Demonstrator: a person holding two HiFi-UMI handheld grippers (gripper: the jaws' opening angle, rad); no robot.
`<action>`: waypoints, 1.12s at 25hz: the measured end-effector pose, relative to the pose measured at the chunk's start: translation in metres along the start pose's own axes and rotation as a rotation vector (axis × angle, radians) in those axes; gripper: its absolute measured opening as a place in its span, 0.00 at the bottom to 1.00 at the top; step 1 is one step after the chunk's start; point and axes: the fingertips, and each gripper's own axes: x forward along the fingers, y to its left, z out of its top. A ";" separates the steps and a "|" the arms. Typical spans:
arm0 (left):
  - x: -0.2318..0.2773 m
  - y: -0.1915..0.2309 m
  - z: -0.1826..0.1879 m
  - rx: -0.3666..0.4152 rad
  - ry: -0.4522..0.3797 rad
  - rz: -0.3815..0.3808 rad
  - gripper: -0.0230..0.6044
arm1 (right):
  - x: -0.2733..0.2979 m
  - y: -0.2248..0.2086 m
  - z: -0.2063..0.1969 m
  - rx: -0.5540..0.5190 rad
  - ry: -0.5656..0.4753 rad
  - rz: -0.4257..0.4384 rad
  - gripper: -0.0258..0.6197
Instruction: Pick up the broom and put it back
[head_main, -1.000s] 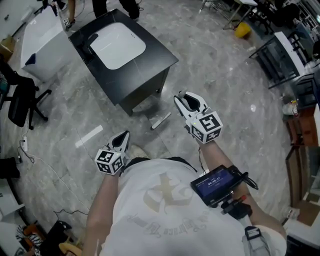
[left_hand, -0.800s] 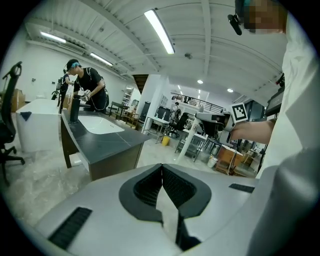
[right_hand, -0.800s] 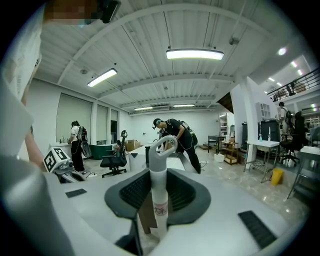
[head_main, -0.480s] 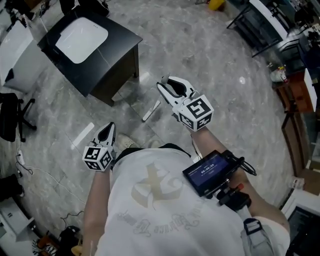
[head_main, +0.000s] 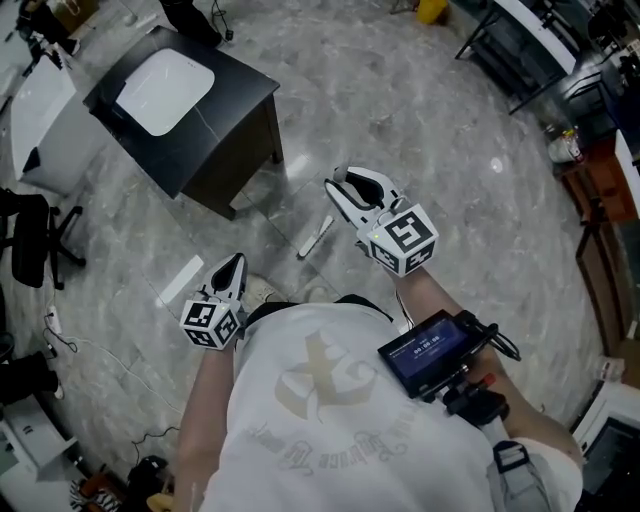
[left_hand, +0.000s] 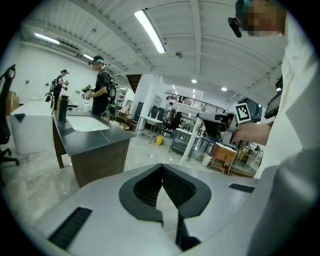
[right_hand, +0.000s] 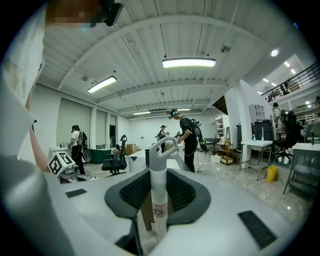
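While R hand-held gripper (head_main: 347, 187) clamps broom handle (right_hand: 159, 200), L hand-held gripper (head_main: 233, 264) closed; empty

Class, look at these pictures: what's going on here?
A person holds a gripper in each hand. The right gripper is shut on the white broom handle, which stands upright between its jaws, loop end up. The left gripper is shut and empty. A dark sink cabinet stands ahead to the left. The broom is picked up, not yet put back.
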 end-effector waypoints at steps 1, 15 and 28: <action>-0.001 -0.003 -0.001 -0.002 0.000 0.003 0.06 | -0.004 0.000 0.000 0.001 -0.002 0.000 0.21; -0.018 -0.022 -0.004 0.016 0.016 0.021 0.06 | -0.014 -0.004 -0.001 -0.001 -0.008 -0.005 0.21; 0.013 0.025 0.016 -0.005 0.018 -0.019 0.06 | 0.030 -0.027 -0.003 0.011 0.025 -0.050 0.21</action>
